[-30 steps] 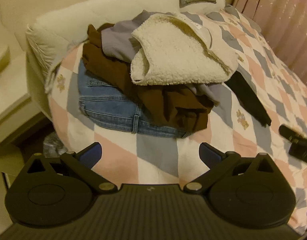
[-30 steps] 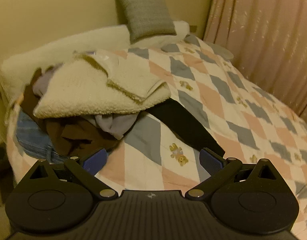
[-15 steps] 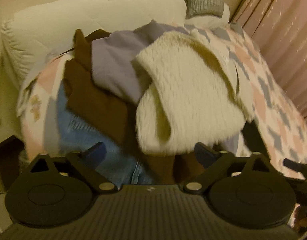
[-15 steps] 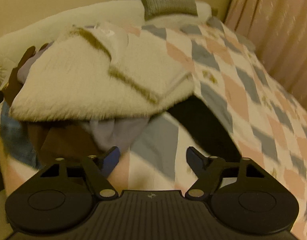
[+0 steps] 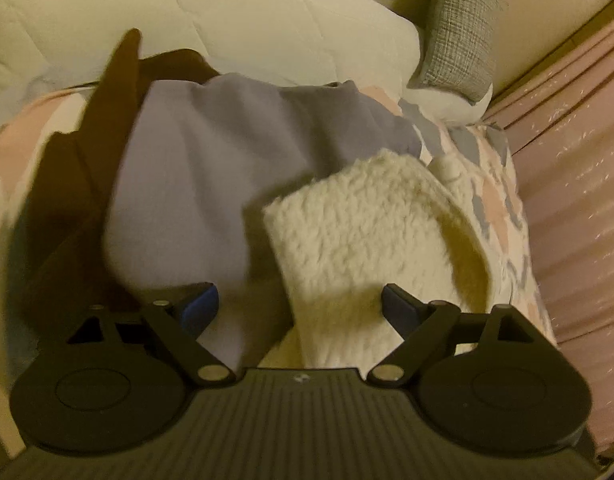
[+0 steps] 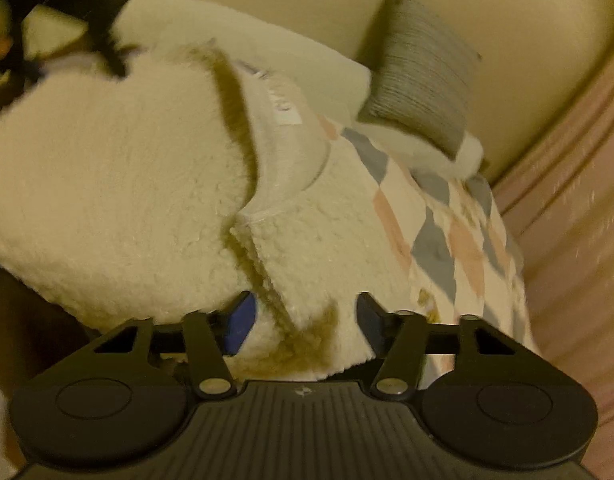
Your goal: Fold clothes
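Both grippers have their jaws spread wide, closed on nothing. The left gripper [image 5: 297,304] hangs low over the pile with a corner of one cream fleece garment [image 5: 371,236] lying between its blue-padded fingers [image 5: 199,306], apparently brushing the right one. The right gripper [image 6: 305,320] straddles the fleece's folded front edge in the same way, fabric filling the gap between the pads.

The fleece tops a heap of clothes at the head of a bed. Three garments show here: the fleece, one lilac-grey garment [image 5: 195,168] beneath it, and one dark brown garment [image 5: 75,184] under that. The heap rests on a quilt [image 6: 459,236] of pink and grey diamonds. Behind it lie one white pillow [image 5: 235,20] and one grey cushion [image 6: 419,68]; a pink curtain [image 5: 575,184] hangs on the right.

A second ago both grippers were well back from the pile, with jeans and a black garment in view; now they are right up against the fleece.
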